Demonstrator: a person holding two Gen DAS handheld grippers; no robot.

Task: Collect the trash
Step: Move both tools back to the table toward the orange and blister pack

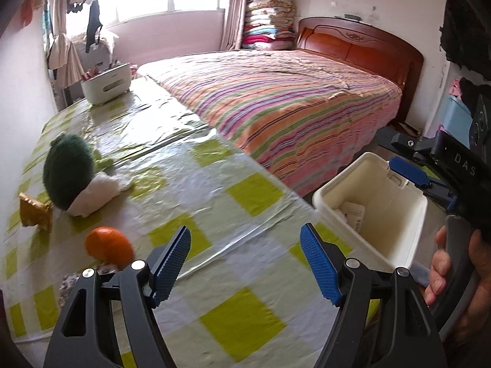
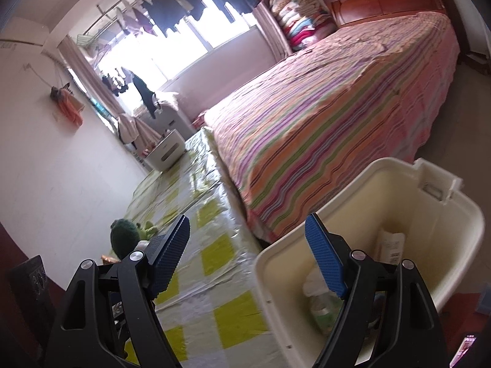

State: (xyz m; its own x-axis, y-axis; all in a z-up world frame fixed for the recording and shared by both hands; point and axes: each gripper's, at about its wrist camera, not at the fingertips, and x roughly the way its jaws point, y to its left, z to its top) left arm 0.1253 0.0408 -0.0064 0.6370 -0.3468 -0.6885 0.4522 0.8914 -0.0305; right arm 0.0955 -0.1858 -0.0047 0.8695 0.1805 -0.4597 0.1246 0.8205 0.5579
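1. Trash already sits in the cream bin [image 2: 414, 214] off the table's [image 1: 214, 276] edge: a bottle [image 2: 322, 303] and a paper wrapper [image 1: 356, 214].
2. Right claw [image 2: 248, 260] hangs over the bin rim, spread wide, empty.
3. Left claw [image 1: 245, 263] is equally open, nothing held.
4. Next, I reckon: reach toward ten o'clock for the gold wrapper [image 1: 33, 211], past the orange [image 1: 109, 245] and plush toy [image 1: 70, 174].

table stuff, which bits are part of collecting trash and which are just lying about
Job:
- crinkled gold wrapper
- cream plastic bin, holding a white packet
- open left gripper

Lying about:
- green and white plush toy
- round orange fruit
- white box
- striped bed
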